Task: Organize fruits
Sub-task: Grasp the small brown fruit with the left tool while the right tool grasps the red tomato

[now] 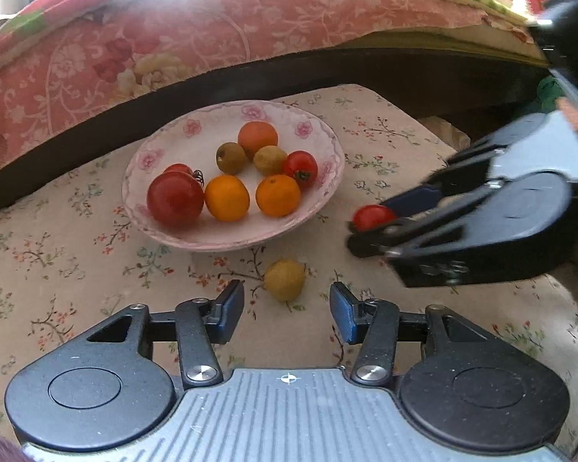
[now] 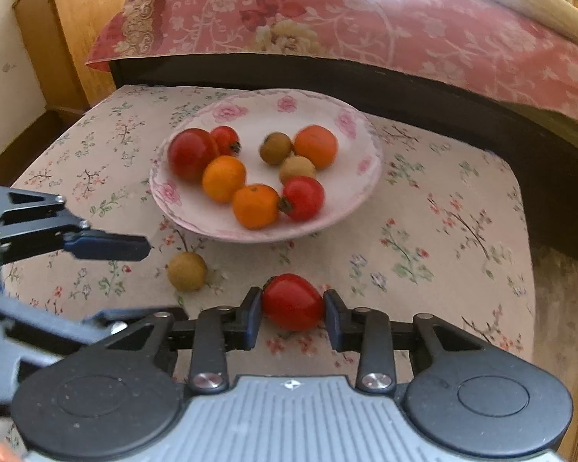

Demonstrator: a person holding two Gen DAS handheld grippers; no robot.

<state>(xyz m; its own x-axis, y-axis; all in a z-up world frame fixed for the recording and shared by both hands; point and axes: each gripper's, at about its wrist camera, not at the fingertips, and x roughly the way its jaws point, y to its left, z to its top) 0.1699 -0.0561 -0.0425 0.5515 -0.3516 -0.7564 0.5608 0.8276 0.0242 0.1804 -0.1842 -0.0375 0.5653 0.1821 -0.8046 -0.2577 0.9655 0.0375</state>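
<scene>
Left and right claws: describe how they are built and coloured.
Both match. The left claw and right claw have black linkage arms with silver rivets, dark blue finger pads, two round black housings and a ribbed grey body bearing a small crosshair mark. No cables or sleeves show.

- A worktop (image 2: 462,208) under a pale cloth sprigged with small flowers.
- Behind it a bed with a dark frame (image 2: 404,92) and a pink floral quilt (image 2: 366,19).
- A wooden cabinet (image 2: 73,30) at the left.
- Bright daylight glares over the quilt.
</scene>
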